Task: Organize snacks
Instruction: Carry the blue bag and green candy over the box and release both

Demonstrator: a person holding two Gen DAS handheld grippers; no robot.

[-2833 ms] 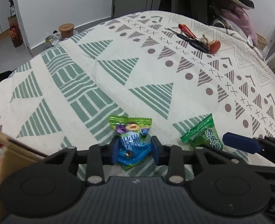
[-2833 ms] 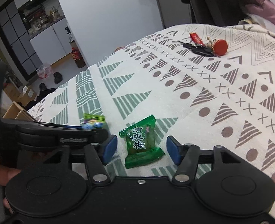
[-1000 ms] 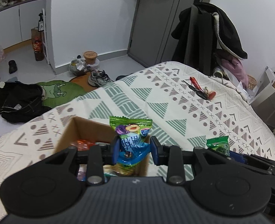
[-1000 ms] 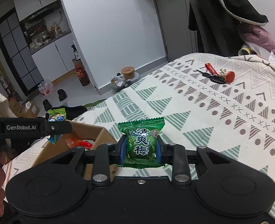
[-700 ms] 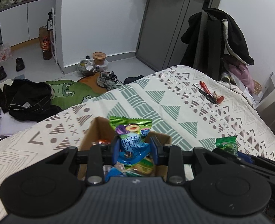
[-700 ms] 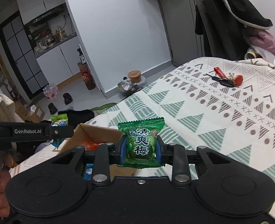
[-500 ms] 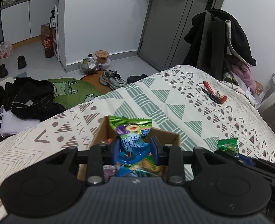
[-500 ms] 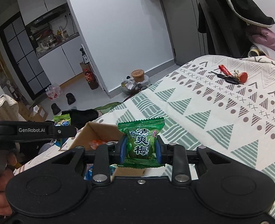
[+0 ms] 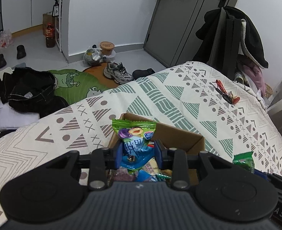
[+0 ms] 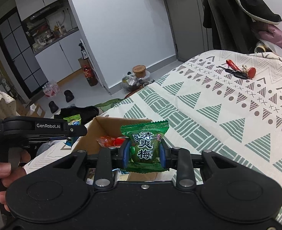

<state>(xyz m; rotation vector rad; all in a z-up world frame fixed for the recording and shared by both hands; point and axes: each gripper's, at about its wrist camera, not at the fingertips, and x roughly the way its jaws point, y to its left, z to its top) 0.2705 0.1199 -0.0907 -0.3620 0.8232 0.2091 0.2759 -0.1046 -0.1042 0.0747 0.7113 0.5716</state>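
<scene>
My left gripper is shut on a blue and green snack packet and holds it over an open cardboard box on the bed. The box holds several snack packets. My right gripper is shut on a green plum candy packet and holds it above the same box, where a red wrapped candy shows. The left gripper with its packet shows at the left of the right wrist view. The green packet shows at the right of the left wrist view.
The box sits on a patterned bedspread. Keys with a red tag lie further up the bed. Clothes, shoes and bottles lie on the floor beyond the bed edge. A coat hangs on a stand.
Both grippers have lifted their packets off the bedspread and carried them over the cardboard box. In the last second the box has come closer beneath both.
</scene>
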